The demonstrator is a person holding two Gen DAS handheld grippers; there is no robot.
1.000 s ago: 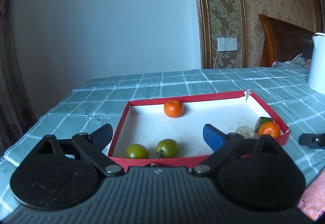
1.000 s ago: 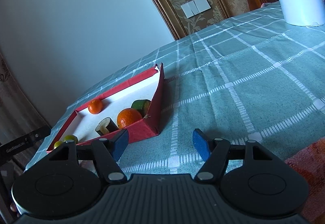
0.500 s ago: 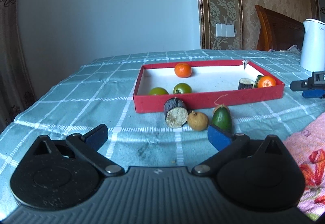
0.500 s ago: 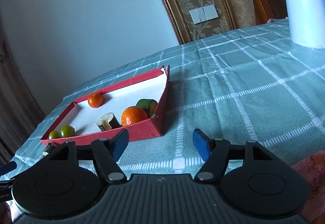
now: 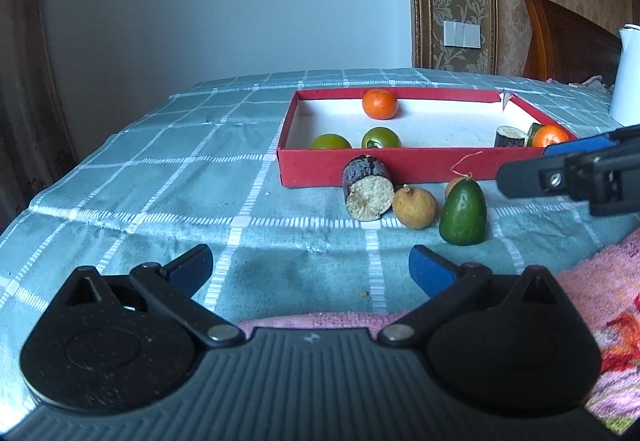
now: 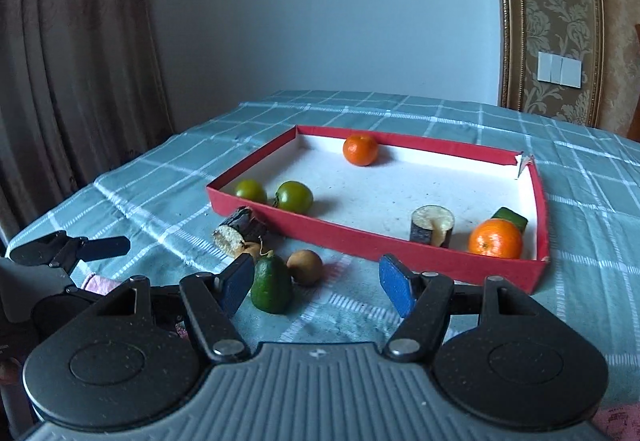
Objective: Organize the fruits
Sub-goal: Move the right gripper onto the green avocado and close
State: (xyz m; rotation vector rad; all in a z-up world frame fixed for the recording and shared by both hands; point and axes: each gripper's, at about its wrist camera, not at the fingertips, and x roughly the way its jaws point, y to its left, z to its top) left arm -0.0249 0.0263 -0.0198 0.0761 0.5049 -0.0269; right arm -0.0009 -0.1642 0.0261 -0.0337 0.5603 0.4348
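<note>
A red box (image 5: 400, 171) (image 6: 376, 243) with a white floor holds two oranges (image 5: 379, 103) (image 6: 495, 238), two green tomatoes (image 5: 381, 138) (image 6: 294, 196), a dark cut stalk piece (image 6: 431, 229) and a green piece (image 6: 510, 217). In front of it on the cloth lie a dark stalk piece (image 5: 367, 188) (image 6: 239, 229), a tan round fruit (image 5: 414, 207) (image 6: 305, 266) and a green avocado-like fruit (image 5: 463, 212) (image 6: 272, 284). My left gripper (image 5: 310, 267) is open and empty, short of these. My right gripper (image 6: 318, 283) is open, with the green fruit by its left finger.
A green checked tablecloth (image 5: 180, 177) covers the table. A pink towel (image 5: 592, 281) lies at the near edge. A white kettle (image 5: 628, 75) stands at far right. The right gripper's fingers (image 5: 560, 169) show in the left view; the left gripper (image 6: 72, 249) shows in the right view.
Both grippers have pulled back from the box and swung toward its front side. The loose fruits in front of the box have come into both views.
</note>
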